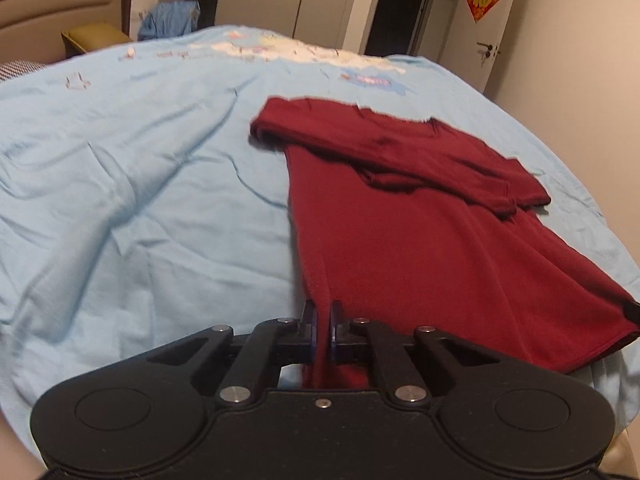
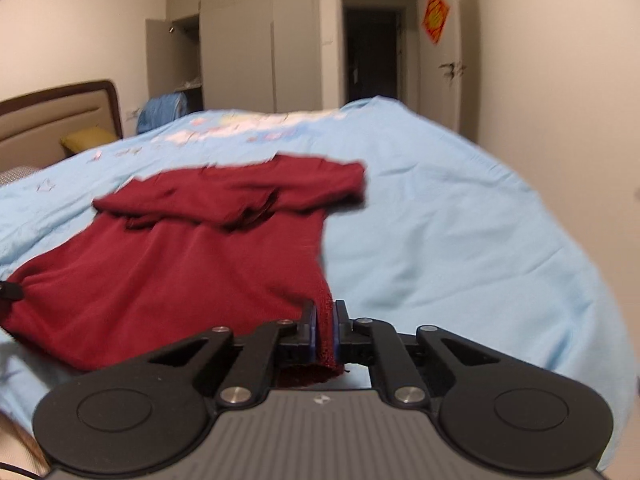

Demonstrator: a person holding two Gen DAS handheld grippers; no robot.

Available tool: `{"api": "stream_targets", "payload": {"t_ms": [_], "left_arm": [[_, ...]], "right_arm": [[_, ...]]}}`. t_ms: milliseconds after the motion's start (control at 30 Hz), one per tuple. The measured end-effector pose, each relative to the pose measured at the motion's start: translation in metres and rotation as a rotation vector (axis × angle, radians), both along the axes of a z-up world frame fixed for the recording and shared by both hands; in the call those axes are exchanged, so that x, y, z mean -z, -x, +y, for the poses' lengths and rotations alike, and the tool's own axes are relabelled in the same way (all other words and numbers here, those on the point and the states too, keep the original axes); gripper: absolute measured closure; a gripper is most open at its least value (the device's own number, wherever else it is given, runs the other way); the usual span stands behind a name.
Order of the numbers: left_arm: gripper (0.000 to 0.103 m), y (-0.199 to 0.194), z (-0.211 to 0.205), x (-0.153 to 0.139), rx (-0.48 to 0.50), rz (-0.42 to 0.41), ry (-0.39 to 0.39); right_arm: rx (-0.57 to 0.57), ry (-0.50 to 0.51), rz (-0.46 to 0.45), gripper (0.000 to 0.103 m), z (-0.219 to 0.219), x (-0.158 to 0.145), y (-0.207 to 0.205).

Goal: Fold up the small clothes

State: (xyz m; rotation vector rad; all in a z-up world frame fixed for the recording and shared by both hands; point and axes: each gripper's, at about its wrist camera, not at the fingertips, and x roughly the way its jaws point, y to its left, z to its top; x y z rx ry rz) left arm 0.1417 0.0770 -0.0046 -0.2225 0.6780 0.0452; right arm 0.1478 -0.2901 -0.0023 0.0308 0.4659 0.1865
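Left wrist: shirt [image 1: 420,248] hem between fingers [image 1: 310,320] (pinched)

I'm looking across a bed [image 2: 460,240] under a wrinkled light blue cover, a cartoon print at its far end. Left, a padded beige headboard [image 2: 52,120] with a dark brown frame, an olive pillow [image 2: 86,138] just beside it. Beyond, grey wardrobe doors [image 2: 240,48], one ajar. A dark doorway [image 2: 372,48] stands open. On the right, a red ornament [image 2: 436,18] hangs on a pale door.

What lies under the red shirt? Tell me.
The red shirt lies on a light blue bedsheet, its sleeves folded over its chest. Both grippers pinch its near hem. Anything beneath is covered.
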Motion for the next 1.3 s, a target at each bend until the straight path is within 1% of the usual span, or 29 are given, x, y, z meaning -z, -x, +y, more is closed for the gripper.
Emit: {"api": "stream_targets", "payload": {"t_ms": [100,200,267,333,433,533,600,633,667,700,733,767,800,833,867,900,933,967,1000,1067,1167,1200,1233,1300], "left_arm": [[0.099,0.01,0.0,-0.016,-0.01,-0.038,-0.009],[0.1,0.02,-0.002,-0.026,-0.018,-0.055,-0.042],[0.1,0.026,-0.001,-0.028,-0.021,-0.051,-0.057],[0.1,0.028,0.001,-0.021,-0.027,-0.033,-0.049],[0.099,0.025,0.003,-0.007,-0.026,0.008,-0.023],[0.098,0.02,0.0,0.001,-0.021,0.034,-0.052],[0.096,0.018,-0.001,0.004,-0.018,0.043,-0.055],[0.093,0.017,-0.001,0.005,-0.019,0.049,-0.051],[0.086,0.016,-0.001,0.006,-0.022,0.055,-0.05],[0.083,0.016,-0.001,0.007,-0.025,0.059,-0.05],[0.08,0.016,-0.002,0.007,-0.025,0.059,-0.05],[0.072,0.016,-0.002,0.008,-0.024,0.062,-0.049],[0.067,0.016,-0.003,0.007,-0.021,0.065,-0.049],[0.054,0.016,-0.004,0.007,-0.024,0.065,-0.054],[0.04,0.016,-0.005,0.006,-0.032,0.063,-0.064],[0.034,0.017,-0.006,0.006,-0.039,0.058,-0.075],[0.026,0.017,-0.007,0.004,-0.045,0.051,-0.089],[0.02,0.018,-0.009,0.003,-0.047,0.045,-0.1],[0.017,0.018,-0.011,0.001,-0.049,0.04,-0.11],[0.009,0.018,-0.014,-0.001,-0.048,0.028,-0.126],[0.005,0.018,-0.022,-0.004,-0.029,0.005,-0.149],[0.004,0.018,-0.025,-0.005,-0.02,-0.003,-0.155],[0.003,0.018,-0.028,-0.006,-0.011,-0.009,-0.16],[0.002,0.017,-0.034,-0.006,0.01,-0.018,-0.164]], "right_arm": [[-0.017,0.007,-0.024,0.095,-0.008,-0.01,0.005],[-0.056,0.057,-0.041,0.096,-0.003,-0.017,0.014],[-0.077,0.111,-0.049,0.096,0.004,-0.016,0.021],[-0.082,0.138,-0.034,0.096,0.008,-0.01,0.023],[-0.079,0.13,0.024,0.095,0.008,0.004,0.016],[-0.086,0.152,0.042,0.094,0.012,0.012,0.013],[-0.092,0.168,0.053,0.092,0.015,0.015,0.011],[-0.094,0.175,0.061,0.089,0.016,0.017,0.009],[-0.097,0.181,0.066,0.086,0.016,0.018,0.009],[-0.099,0.189,0.07,0.076,0.016,0.02,0.009],[-0.104,0.196,0.07,0.062,0.017,0.021,0.009],[-0.112,0.205,0.069,0.055,0.018,0.021,0.01],[-0.12,0.215,0.065,0.042,0.018,0.022,0.011],[-0.129,0.227,0.058,0.034,0.019,0.022,0.013],[-0.143,0.243,0.048,0.031,0.021,0.021,0.014],[-0.161,0.264,0.037,0.025,0.023,0.021,0.016],[-0.179,0.292,0.025,0.018,0.026,0.021,0.018],[-0.198,0.325,0.012,0.015,0.029,0.021,0.02],[-0.219,0.36,-0.001,0.012,0.033,0.021,0.021],[-0.265,0.429,-0.015,0.01,0.042,0.024,0.023],[-0.329,0.514,-0.031,0.008,0.054,0.029,0.025],[-0.35,0.541,-0.033,0.006,0.059,0.031,0.025],[-0.371,0.57,-0.027,0.002,0.064,0.034,0.024],[-0.397,0.645,-0.004,0.002,0.074,0.043,0.023]]}}
